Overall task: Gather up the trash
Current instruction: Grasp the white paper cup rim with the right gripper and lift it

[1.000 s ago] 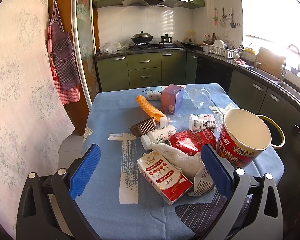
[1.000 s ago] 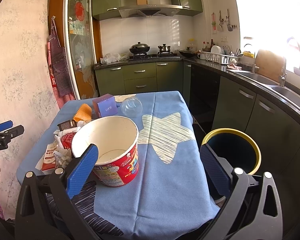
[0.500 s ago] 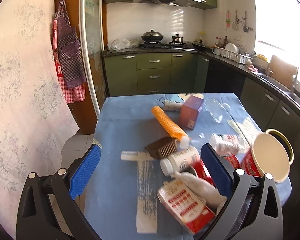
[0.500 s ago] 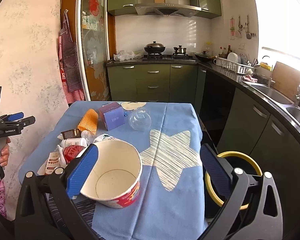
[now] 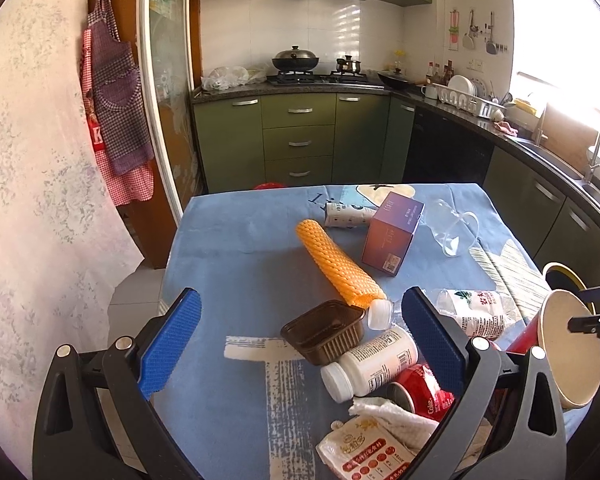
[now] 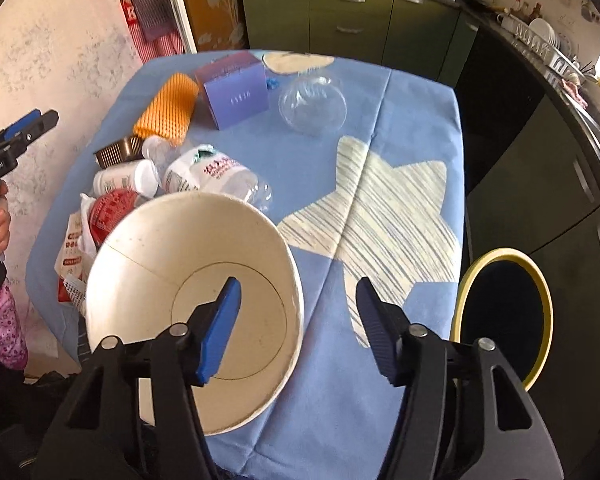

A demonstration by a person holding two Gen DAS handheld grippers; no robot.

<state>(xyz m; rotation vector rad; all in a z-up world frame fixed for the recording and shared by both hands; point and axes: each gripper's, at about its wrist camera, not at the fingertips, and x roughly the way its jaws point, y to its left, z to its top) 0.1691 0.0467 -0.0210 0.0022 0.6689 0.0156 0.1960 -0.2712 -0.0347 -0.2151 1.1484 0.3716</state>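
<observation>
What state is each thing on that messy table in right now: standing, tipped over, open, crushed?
Paper bowl: empty, tilted; right gripper astride its rim, jaws just closing.
Left gripper: open, empty.
White pill bottle: lying down, capped.
Red can: lying down, crumpled.
Brown tray: upright, empty.
Purple box: closed.
Trash bin: open.

Home kitchen: green cabinets (image 5: 298, 138), stove with pots (image 5: 318, 76), dish rack (image 5: 470, 100), sink tap (image 5: 598, 142), beyond the fingers.
</observation>
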